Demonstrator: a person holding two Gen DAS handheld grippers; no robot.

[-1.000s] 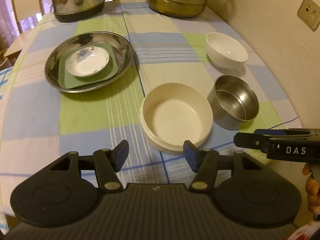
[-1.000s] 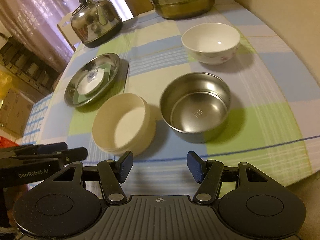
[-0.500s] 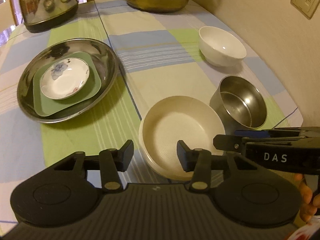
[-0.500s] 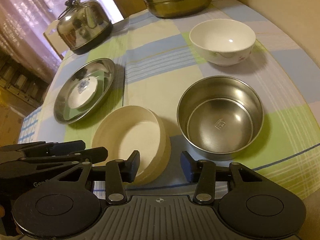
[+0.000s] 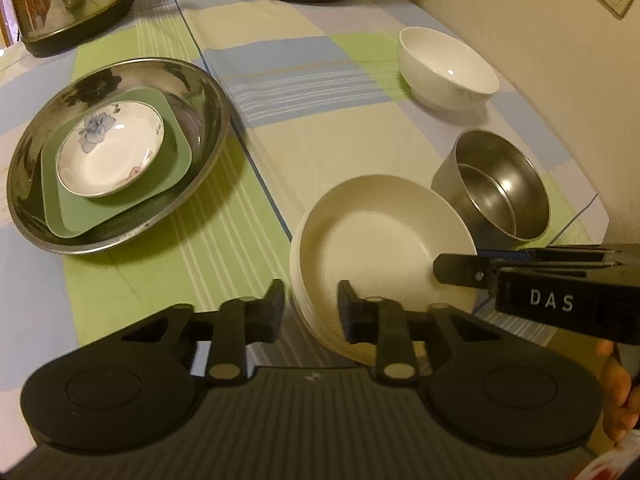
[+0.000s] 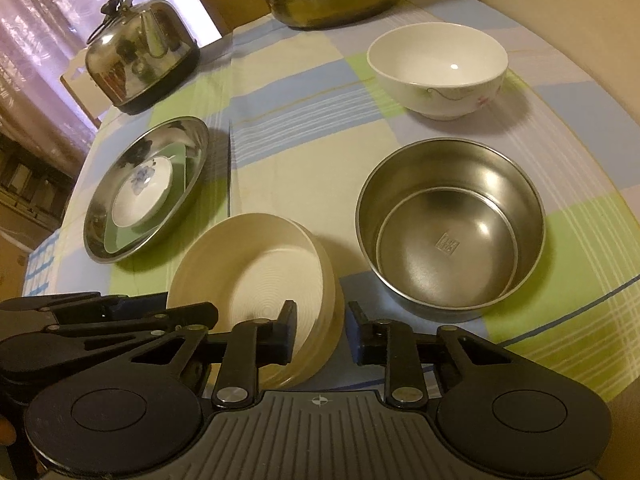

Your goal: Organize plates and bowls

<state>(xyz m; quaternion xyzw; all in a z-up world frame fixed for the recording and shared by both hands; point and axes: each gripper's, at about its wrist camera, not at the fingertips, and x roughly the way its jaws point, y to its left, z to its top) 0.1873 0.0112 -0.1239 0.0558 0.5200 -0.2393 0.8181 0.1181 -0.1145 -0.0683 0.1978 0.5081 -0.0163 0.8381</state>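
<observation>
Steeply tilted, left gripper [image 5: 310, 306] and right gripper [image 6: 322, 330] closing astride cream bowl [image 5: 384, 248] rim

The right tool [image 6: 318, 330] straddles the near right rim of a round cream ribbed bowl [image 6: 256, 276]; its jaws have just been closing, one finger inside the rim, the other outside, though contact is unclear. The left tool [image 6: 108, 312] reaches in at the bowl's left edge. Just right of the bowl stands a round stainless steel bowl [image 6: 450, 222], and beyond it a white ceramic bowl with a floral pattern [image 6: 438, 70]. To the left, a wide steel dish [image 6: 146, 188] holds a green square plate [image 6: 178, 164] and a small white saucer with a blue flower [image 6: 142, 192]. All rest on a table [image 6: 304, 148] with a checked cloth.
</observation>
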